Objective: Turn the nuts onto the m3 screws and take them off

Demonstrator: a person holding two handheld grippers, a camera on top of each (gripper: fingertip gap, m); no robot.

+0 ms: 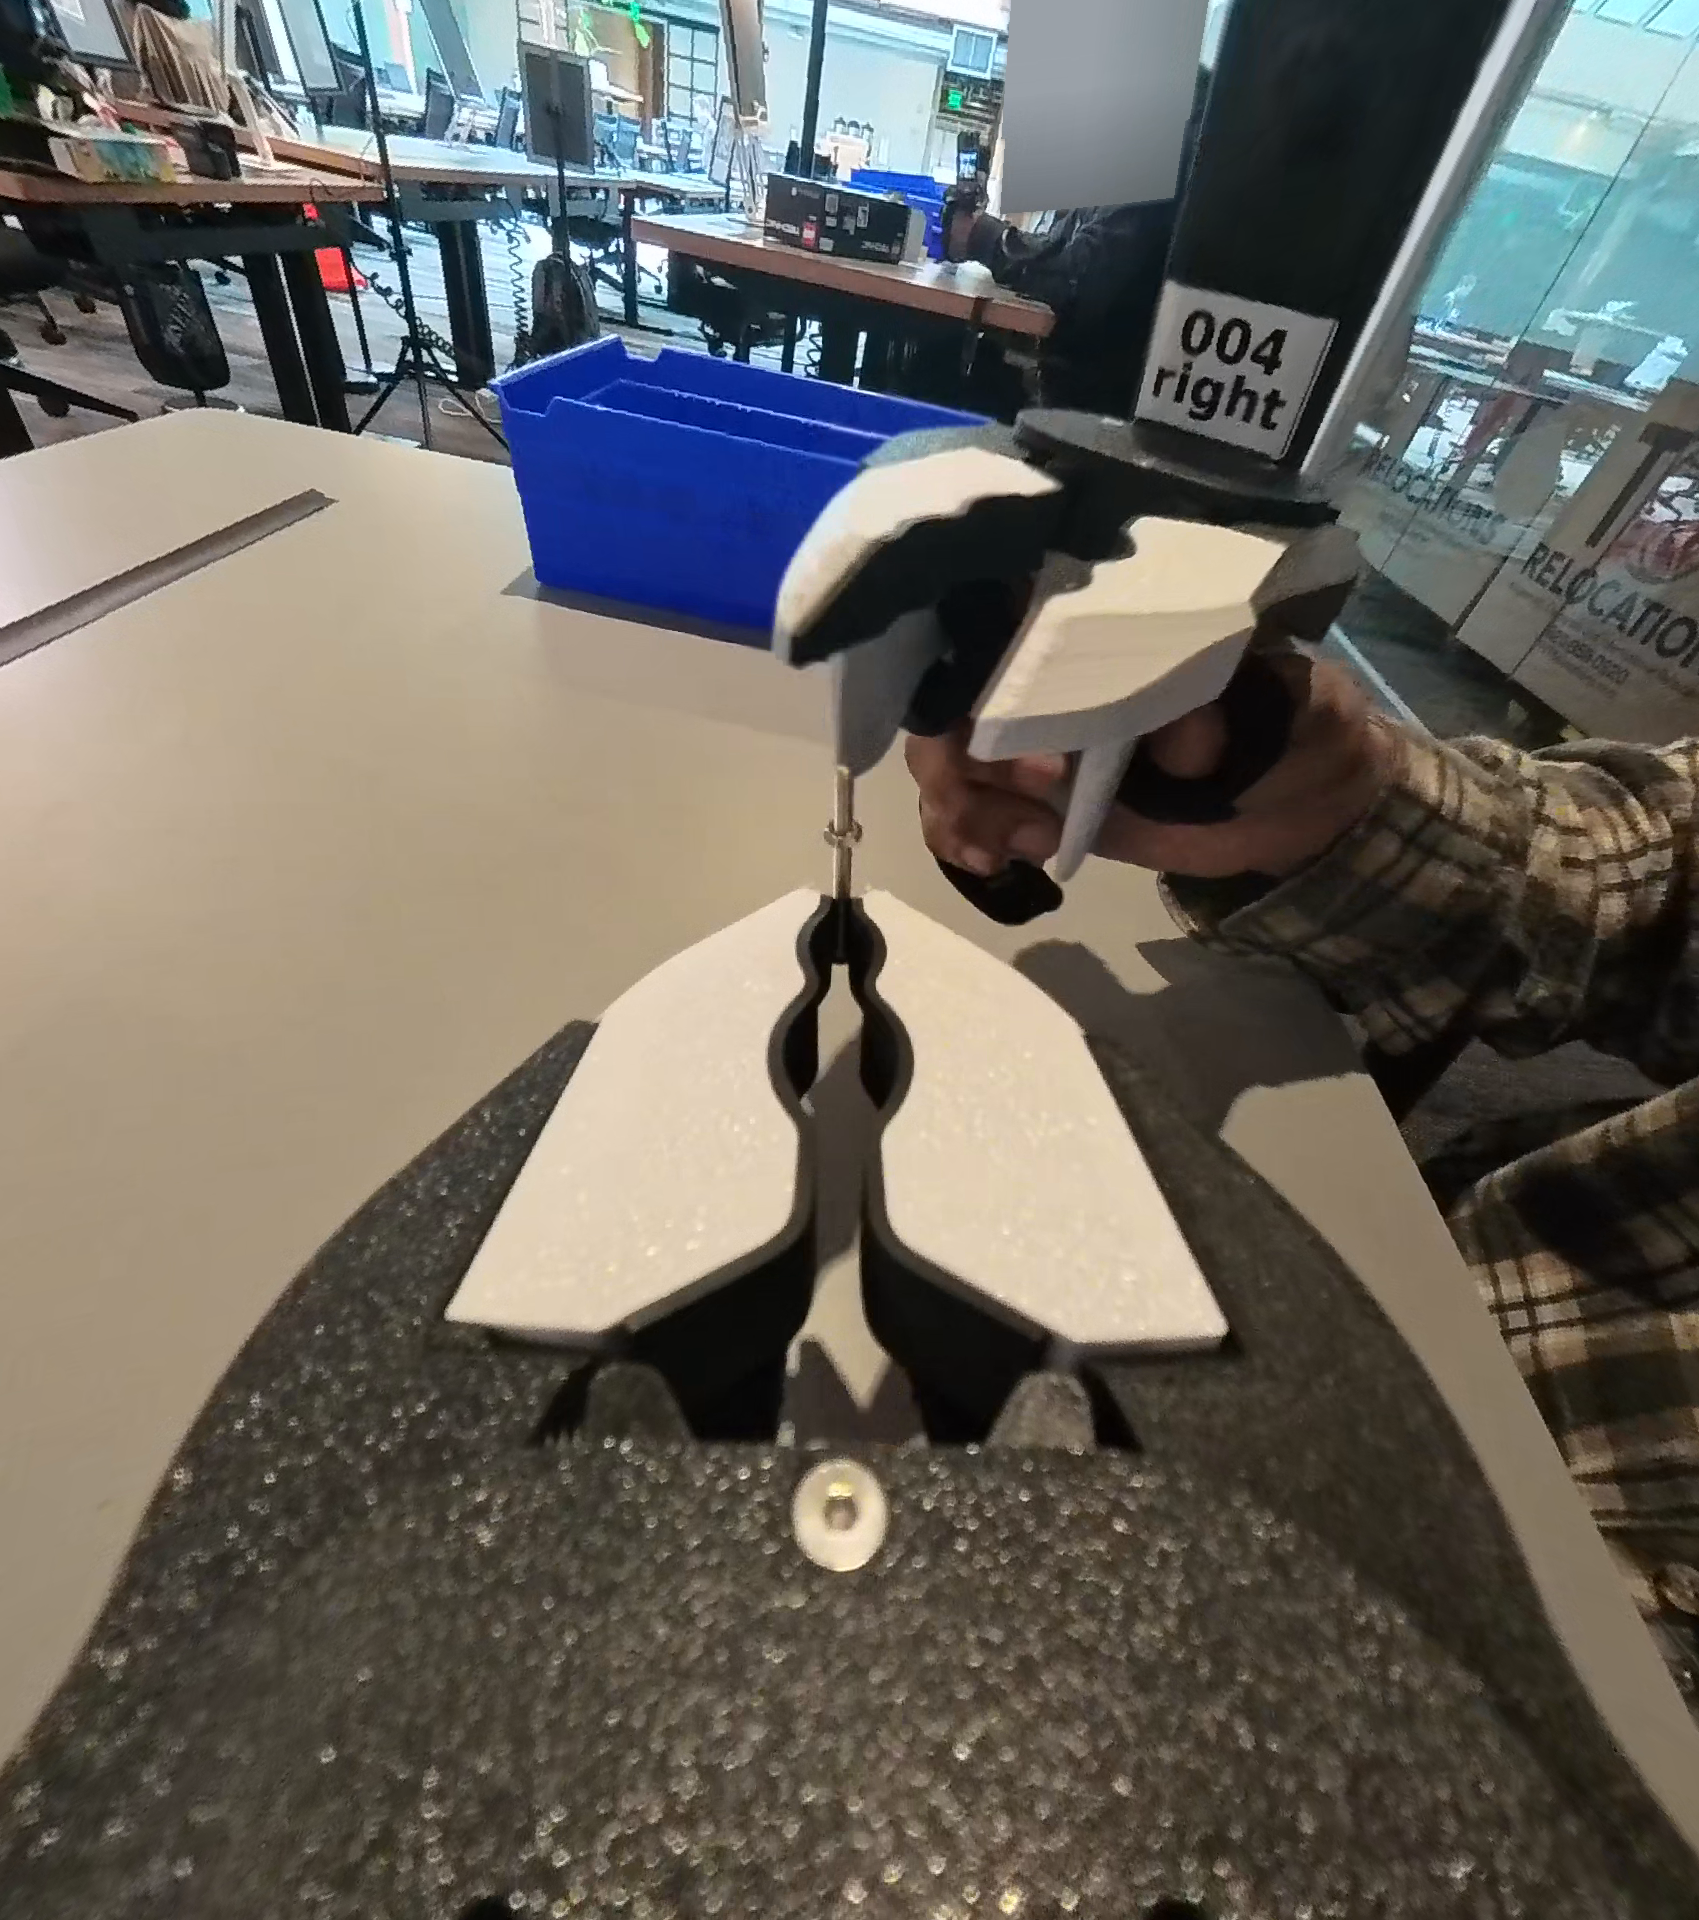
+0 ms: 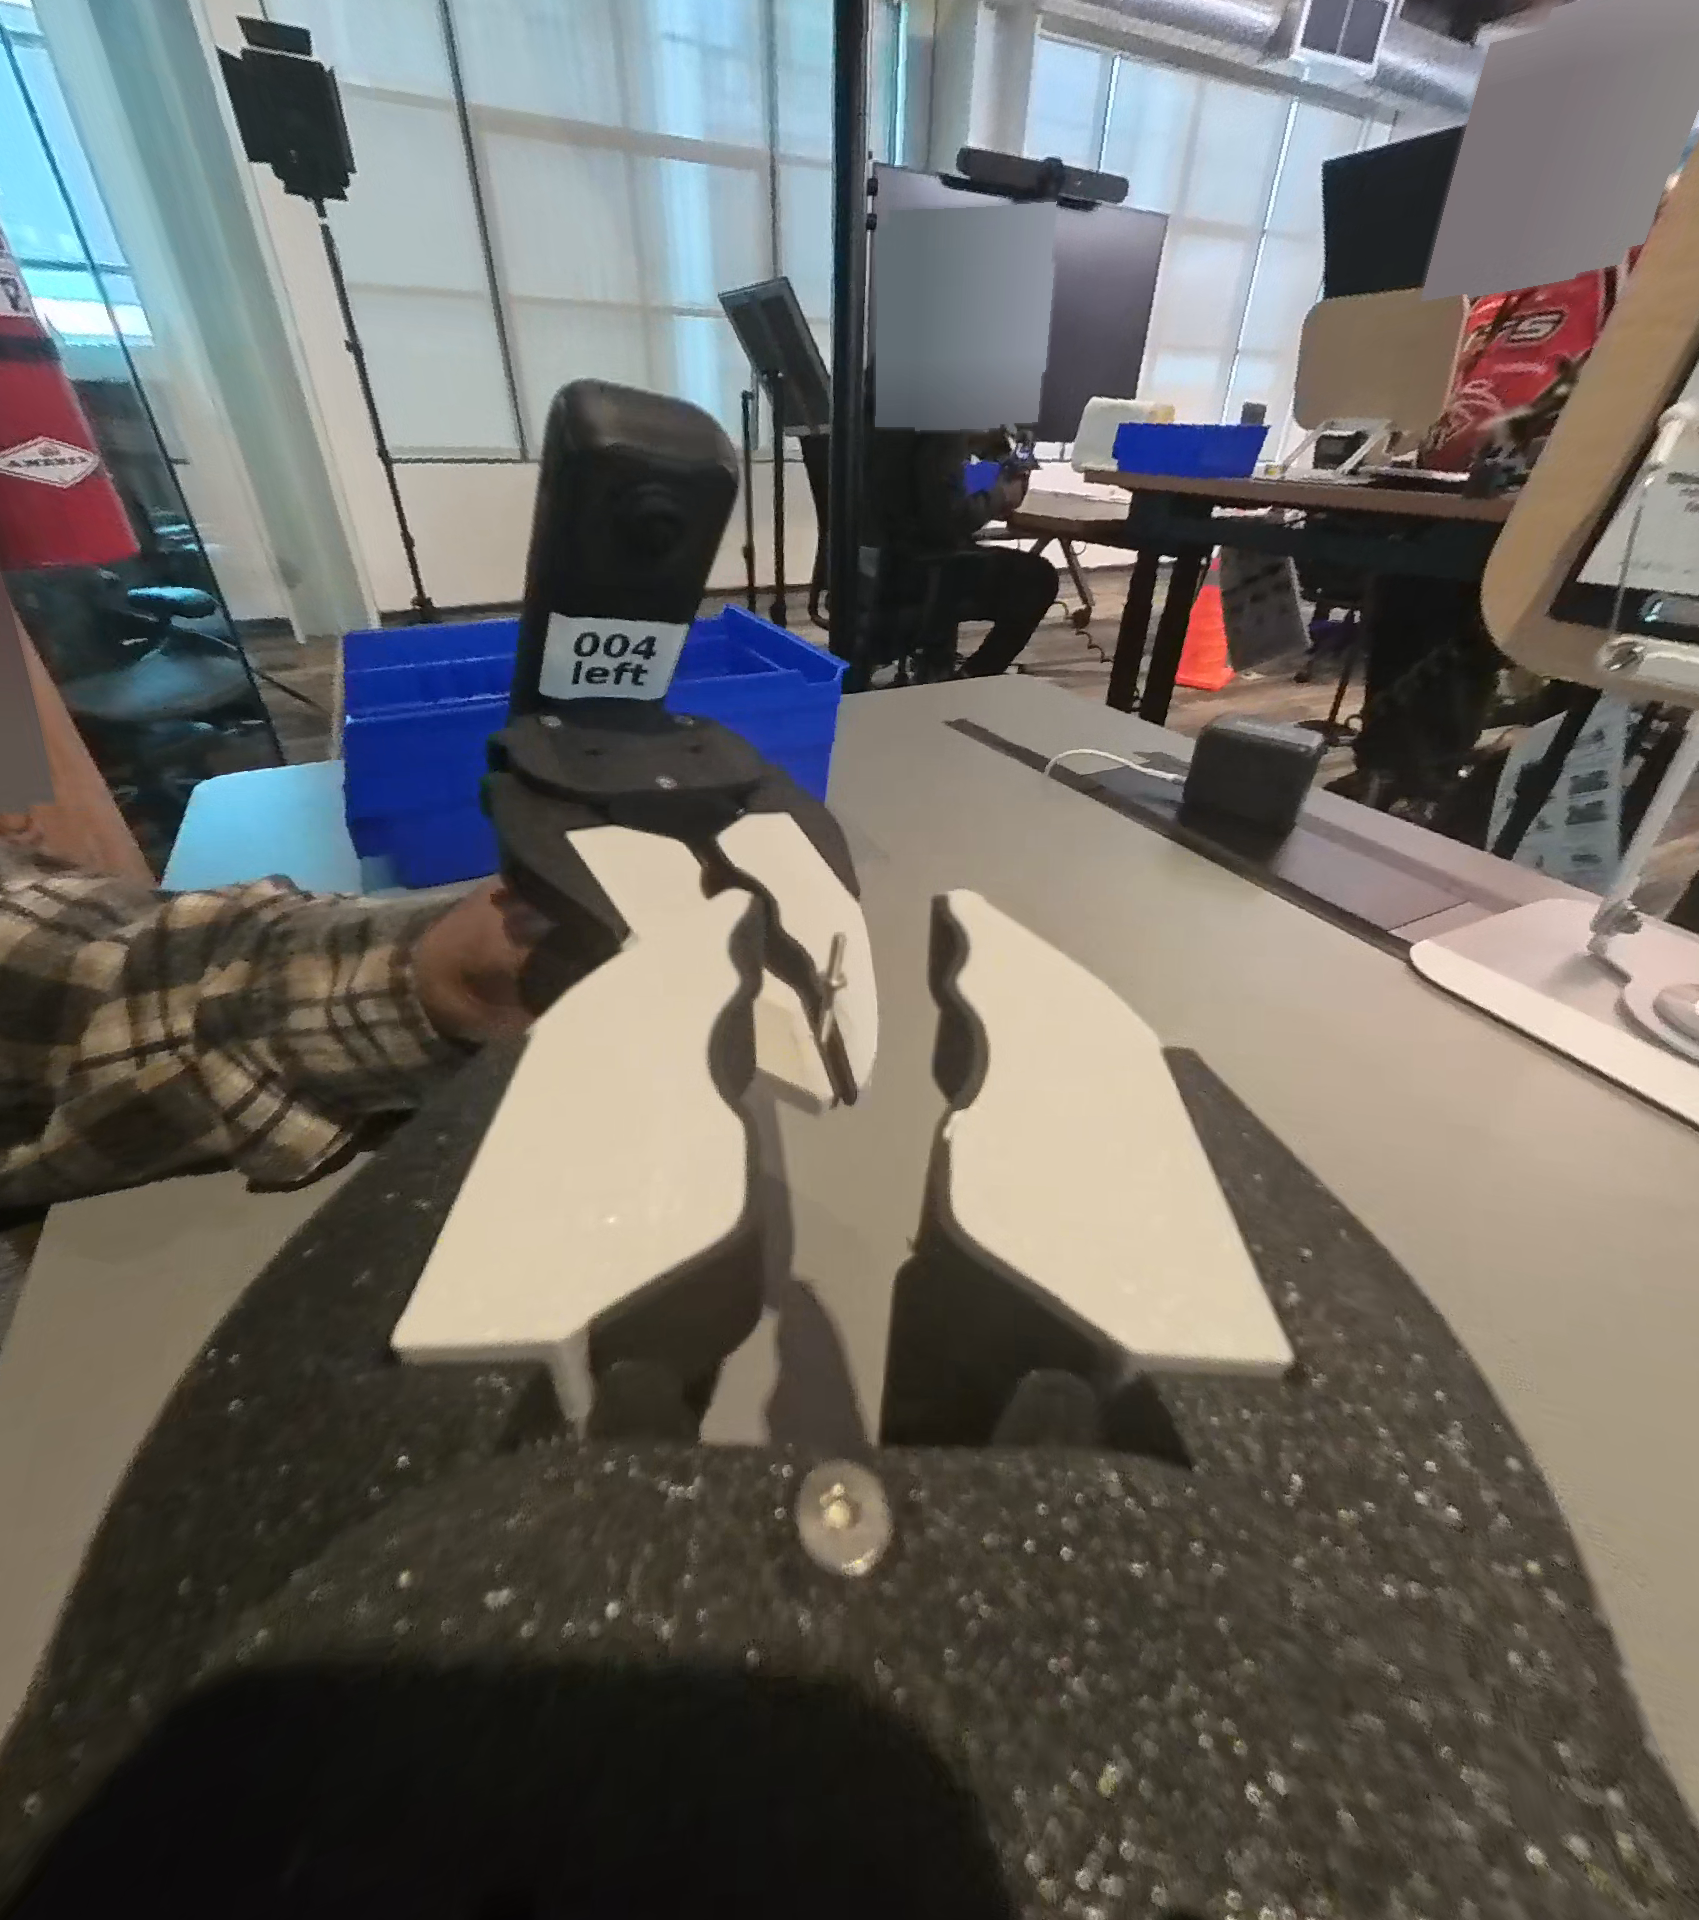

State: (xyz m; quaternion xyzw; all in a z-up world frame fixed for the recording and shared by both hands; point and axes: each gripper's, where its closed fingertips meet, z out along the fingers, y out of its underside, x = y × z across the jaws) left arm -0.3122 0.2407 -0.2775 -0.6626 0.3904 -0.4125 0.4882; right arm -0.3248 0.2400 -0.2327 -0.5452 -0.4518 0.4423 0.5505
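Observation:
My left gripper (image 1: pixel 840 914) is shut on the lower end of a small metal screw (image 1: pixel 842 857), which stands up out of its fingertips. A nut (image 1: pixel 843 831) sits about halfway up the screw's shaft. My right gripper (image 1: pixel 970 790) hangs above it with its jaws apart, one fingertip (image 1: pixel 860 738) at the top end of the screw. In the right wrist view my right gripper (image 2: pixel 829 925) is open, and the screw (image 2: pixel 837 1018) stands between its fingers, held by the left gripper (image 2: pixel 824 1086).
A blue bin (image 1: pixel 679 499) stands on the grey table (image 1: pixel 305 831) behind the grippers; it also shows in the right wrist view (image 2: pixel 409 748). A tablet on a stand (image 2: pixel 1655 468) and a small black box (image 2: pixel 1250 769) are at the right. Plaid-sleeved arms (image 1: pixel 1551 883) hold the grippers. There is about 4 cm between the tips of the two grippers.

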